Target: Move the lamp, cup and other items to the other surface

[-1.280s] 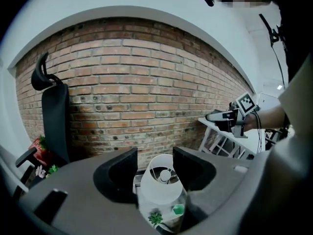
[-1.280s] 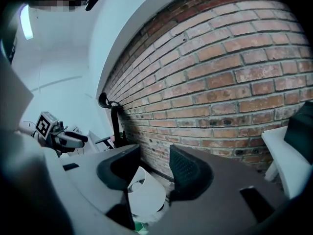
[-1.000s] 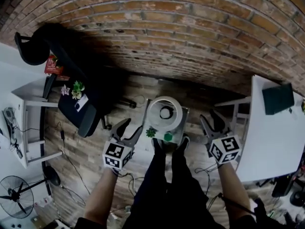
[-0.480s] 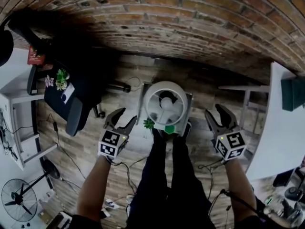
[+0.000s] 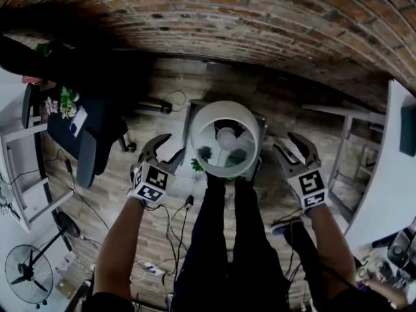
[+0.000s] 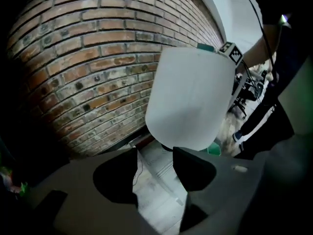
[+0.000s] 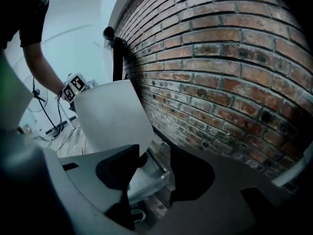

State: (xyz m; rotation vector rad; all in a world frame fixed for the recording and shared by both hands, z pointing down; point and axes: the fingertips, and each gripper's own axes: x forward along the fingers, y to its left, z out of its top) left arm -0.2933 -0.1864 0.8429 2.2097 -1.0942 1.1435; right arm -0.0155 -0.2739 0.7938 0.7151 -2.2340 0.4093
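Your left gripper (image 5: 168, 149) hung with its jaws apart and nothing between them. Your right gripper (image 5: 287, 147) was likewise spread and empty. Between the two, touched by neither, the white lamp (image 5: 250, 119) stood on the small table (image 5: 262, 130) before the brick wall (image 5: 260, 38).
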